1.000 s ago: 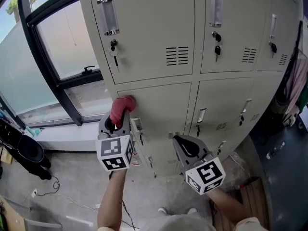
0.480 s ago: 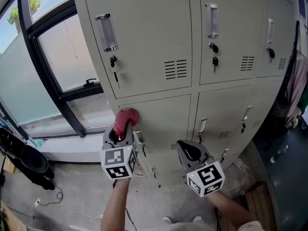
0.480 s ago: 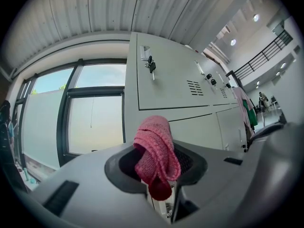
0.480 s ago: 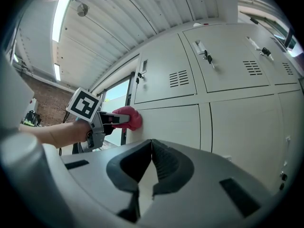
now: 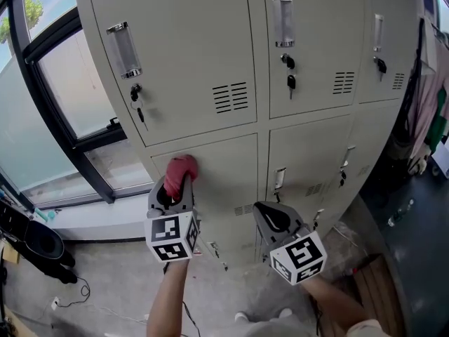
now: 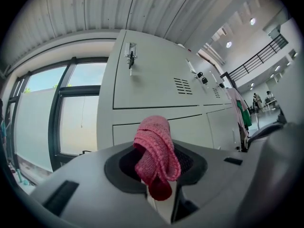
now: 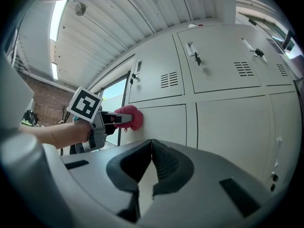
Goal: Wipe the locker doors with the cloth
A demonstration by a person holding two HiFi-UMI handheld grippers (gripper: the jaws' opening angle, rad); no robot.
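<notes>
Your left gripper [image 5: 182, 182] pinches the soft-looking, light cloth [image 5: 179, 167] by its bunched fold mid-frame against the locker door [image 5: 226, 170]; right gripper [image 5: 264, 210] closed, empty.

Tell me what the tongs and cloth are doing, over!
Left tongs shut on red cloth, cloth pressed against lower locker door. Right tongs shut, empty, off the lockers. Nothing blocking.

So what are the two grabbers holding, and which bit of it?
The left gripper is shut on the pink cloth, pinching its bunched-up lower end. The right gripper is shut on nothing.
</notes>
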